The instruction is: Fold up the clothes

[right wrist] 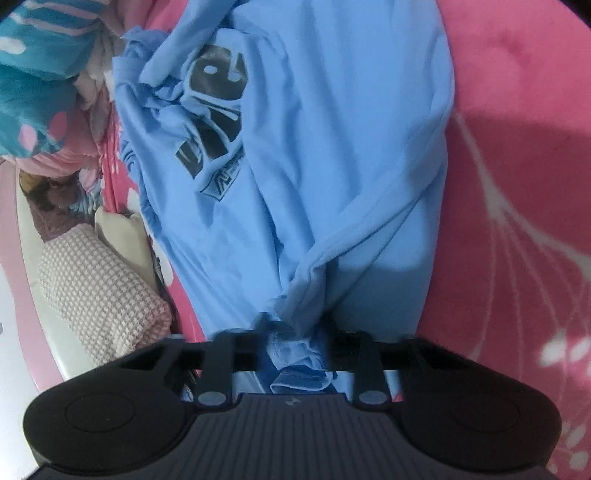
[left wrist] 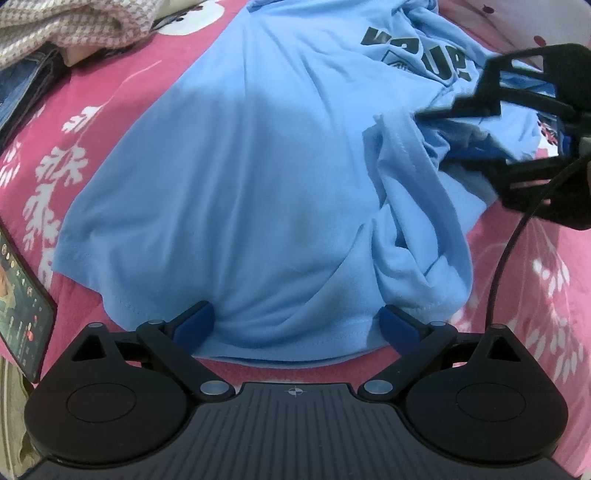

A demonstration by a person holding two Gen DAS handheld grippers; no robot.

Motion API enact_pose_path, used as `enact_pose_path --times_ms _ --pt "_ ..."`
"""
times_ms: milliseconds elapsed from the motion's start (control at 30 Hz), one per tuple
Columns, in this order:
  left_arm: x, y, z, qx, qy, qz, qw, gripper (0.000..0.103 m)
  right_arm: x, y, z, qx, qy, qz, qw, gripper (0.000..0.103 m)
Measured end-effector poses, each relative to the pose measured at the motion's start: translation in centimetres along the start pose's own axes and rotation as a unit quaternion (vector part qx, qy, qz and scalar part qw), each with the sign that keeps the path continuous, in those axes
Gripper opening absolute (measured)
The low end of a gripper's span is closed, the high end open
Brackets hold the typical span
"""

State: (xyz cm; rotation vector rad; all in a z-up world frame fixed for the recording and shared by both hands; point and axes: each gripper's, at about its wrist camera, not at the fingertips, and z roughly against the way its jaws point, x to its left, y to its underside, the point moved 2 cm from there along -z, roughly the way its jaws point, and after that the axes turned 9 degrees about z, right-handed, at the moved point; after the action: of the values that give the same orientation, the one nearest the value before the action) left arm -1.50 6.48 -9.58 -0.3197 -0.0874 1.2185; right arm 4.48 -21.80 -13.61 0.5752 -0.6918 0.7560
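Note:
A light blue T-shirt [left wrist: 240, 177] with a dark print [left wrist: 417, 48] lies spread on a pink floral blanket [left wrist: 122, 99]. My left gripper [left wrist: 295, 321] stands open at the shirt's near hem, its blue pads [left wrist: 194, 321] wide apart on either side of the fabric. In the left wrist view my right gripper [left wrist: 436, 133] is at the shirt's right side, blurred, over a rumpled fold. In the right wrist view the right gripper [right wrist: 295, 343] is shut on a bunched bit of the blue T-shirt [right wrist: 332, 147], which trails away from the jaws in a twisted ridge.
A folded pink-and-white checked cloth [left wrist: 66, 26] [right wrist: 99, 288] and jeans [left wrist: 22, 85] lie beyond the shirt at the left. A phone [left wrist: 22, 314] rests at the blanket's left edge. Teal patterned fabric [right wrist: 33, 74] is piled nearby. A black cable [left wrist: 509, 251] hangs from the right gripper.

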Motion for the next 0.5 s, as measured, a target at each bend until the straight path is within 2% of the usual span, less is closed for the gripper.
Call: enact_pose_path --times_ms 33,233,400,500 --pt "0.1 0.0 0.1 0.002 0.003 -0.002 1.0000 0.098 0.1 0.2 0.4 -0.004 -0.003 0.004 1.000 0.006" --pt "0.7 0.5 1.0 0.009 0.023 -0.047 0.9986 0.095 -0.5 2.5 7.0 -0.030 -0.014 0.012 0.999 0.003" --pt "1.0 0.4 1.3 0.013 0.033 -0.091 0.9952 0.092 -2.5 5.1 13.4 -0.034 0.049 0.027 0.998 0.003" --pt "1.1 0.1 1.2 0.014 0.036 -0.115 0.9926 0.090 -4.7 5.3 16.1 -0.033 0.115 0.037 0.992 0.003"
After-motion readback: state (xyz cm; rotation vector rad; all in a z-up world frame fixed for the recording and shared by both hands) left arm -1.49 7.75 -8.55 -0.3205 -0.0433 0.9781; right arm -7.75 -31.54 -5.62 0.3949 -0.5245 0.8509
